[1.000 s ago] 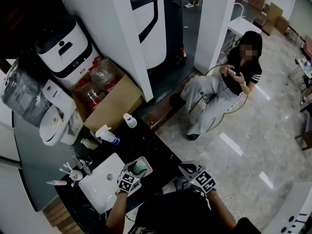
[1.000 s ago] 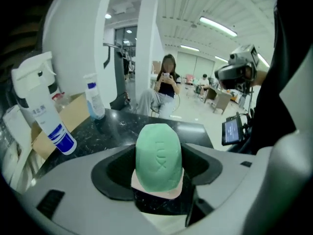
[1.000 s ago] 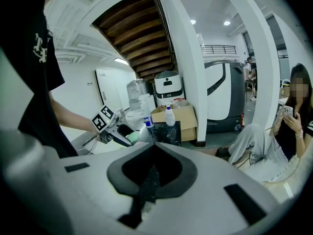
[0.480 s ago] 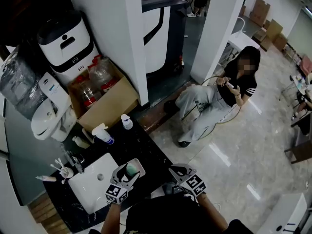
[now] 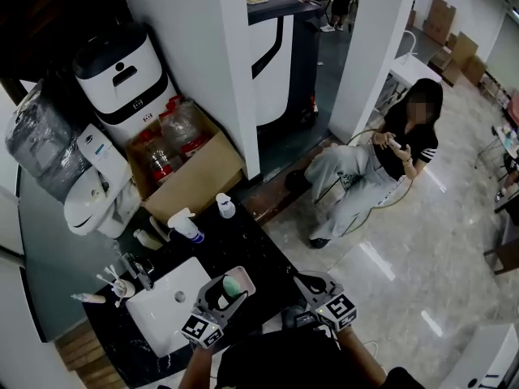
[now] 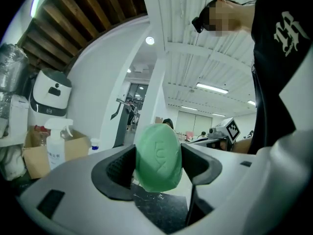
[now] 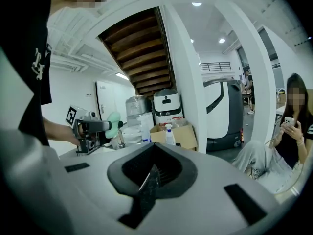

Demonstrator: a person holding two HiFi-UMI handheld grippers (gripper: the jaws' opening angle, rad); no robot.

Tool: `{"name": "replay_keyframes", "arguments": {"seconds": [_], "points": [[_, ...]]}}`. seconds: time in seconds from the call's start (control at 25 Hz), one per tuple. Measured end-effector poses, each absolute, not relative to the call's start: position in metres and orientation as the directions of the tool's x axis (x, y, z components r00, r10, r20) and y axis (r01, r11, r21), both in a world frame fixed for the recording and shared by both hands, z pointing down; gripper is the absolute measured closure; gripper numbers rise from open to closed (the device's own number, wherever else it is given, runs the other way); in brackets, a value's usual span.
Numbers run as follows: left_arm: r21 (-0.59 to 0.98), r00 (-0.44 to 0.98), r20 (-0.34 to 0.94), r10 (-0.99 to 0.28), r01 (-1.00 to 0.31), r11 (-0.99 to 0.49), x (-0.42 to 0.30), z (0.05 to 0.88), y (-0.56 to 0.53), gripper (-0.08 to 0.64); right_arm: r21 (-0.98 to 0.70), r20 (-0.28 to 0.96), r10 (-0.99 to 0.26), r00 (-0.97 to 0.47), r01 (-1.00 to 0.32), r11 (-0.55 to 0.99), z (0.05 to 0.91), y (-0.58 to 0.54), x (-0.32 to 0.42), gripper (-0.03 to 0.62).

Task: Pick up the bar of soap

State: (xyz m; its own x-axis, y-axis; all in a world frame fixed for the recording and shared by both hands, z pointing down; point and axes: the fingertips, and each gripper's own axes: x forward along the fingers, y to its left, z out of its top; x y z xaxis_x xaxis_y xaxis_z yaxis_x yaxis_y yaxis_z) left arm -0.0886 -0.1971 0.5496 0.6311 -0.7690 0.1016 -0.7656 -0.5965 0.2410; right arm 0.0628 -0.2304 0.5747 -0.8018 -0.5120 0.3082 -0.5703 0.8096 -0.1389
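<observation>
The bar of soap (image 6: 157, 156) is a green oval, standing on edge between the jaws of my left gripper (image 6: 157, 164), which is shut on it. In the head view the soap (image 5: 232, 285) sits over a small white soap dish (image 5: 244, 275) on the black counter, with the left gripper (image 5: 225, 292) reaching in from below. The right gripper view shows the soap (image 7: 113, 123) held in the air above the counter. My right gripper (image 7: 152, 173) is shut on nothing. It hovers past the counter's right corner (image 5: 302, 280).
A white sink basin (image 5: 166, 306) with a tap (image 5: 134, 270) lies left of the dish. Behind stand a spray bottle (image 5: 185, 225), a small white bottle (image 5: 225, 207) and a cardboard box (image 5: 190, 177). A person (image 5: 381, 164) sits on the floor side at the right.
The head view has swayed a little. My left gripper stays shut on the soap by the dish, and my right gripper keeps its place at the counter's corner.
</observation>
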Motion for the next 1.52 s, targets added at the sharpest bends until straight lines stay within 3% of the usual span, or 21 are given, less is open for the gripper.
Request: {"name": "replay_keyframes", "arguments": {"seconds": [1.0,1.52], "points": [[0.182,0.606,0.008,-0.796,-0.783,-0.595,-0.092,0.525,-0.197,0.268,-0.179,0.206,-0.585,-0.784,-0.618,0.765,0.547,-0.235,0.066,0.584],[0.171,0.610,0.000,-0.792,-0.781,-0.601,-0.090,0.521,-0.205,0.268,-0.082,0.247,-0.605,-0.757,-0.638,0.765,0.543,-0.237,0.075,0.584]]}}
